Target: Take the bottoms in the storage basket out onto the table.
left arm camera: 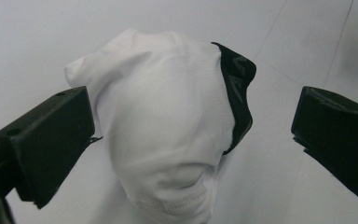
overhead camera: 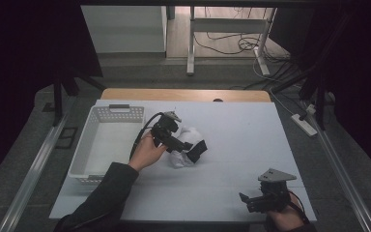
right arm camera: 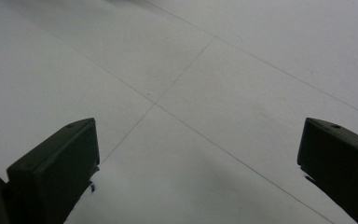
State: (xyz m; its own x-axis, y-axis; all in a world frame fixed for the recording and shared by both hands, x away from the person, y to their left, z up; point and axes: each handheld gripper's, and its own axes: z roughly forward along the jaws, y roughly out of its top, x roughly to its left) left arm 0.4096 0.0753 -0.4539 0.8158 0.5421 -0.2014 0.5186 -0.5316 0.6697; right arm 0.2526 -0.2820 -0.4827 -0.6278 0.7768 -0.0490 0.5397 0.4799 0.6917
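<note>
We're looking down on the desk (overhead camera: pixel 222 193), w/ a white basket (overhead camera: pixel 107 145) sitting at its 9 o'clock edge. Just right of the basket, approx. desk centre, a crumpled white cloth (overhead camera: pixel 182 145) is lying on the surface; it's carrying a black trim (left arm camera: pixel 240 93) along one edge.

The left gripper (overhead camera: pixel 197 151) is hovering over the cloth, w/ the left hand (overhead camera: pixel 146 152) gripping it from the 8 o'clock side. In the left gripper view its fingers (left arm camera: pixel 46 140) are standing wide apart, released, the cloth bunching up between them; the finger at 9 o'clock is sitting right against the fabric, the one at 3 o'clock is standing clear of it.

The right gripper (overhead camera: pixel 245 199) is resting near the desk's 5 o'clock corner, well apart from the cloth. Its fingers (right arm camera: pixel 56 172) are also spread open, pointing at bare desk, holding nothing.
</note>
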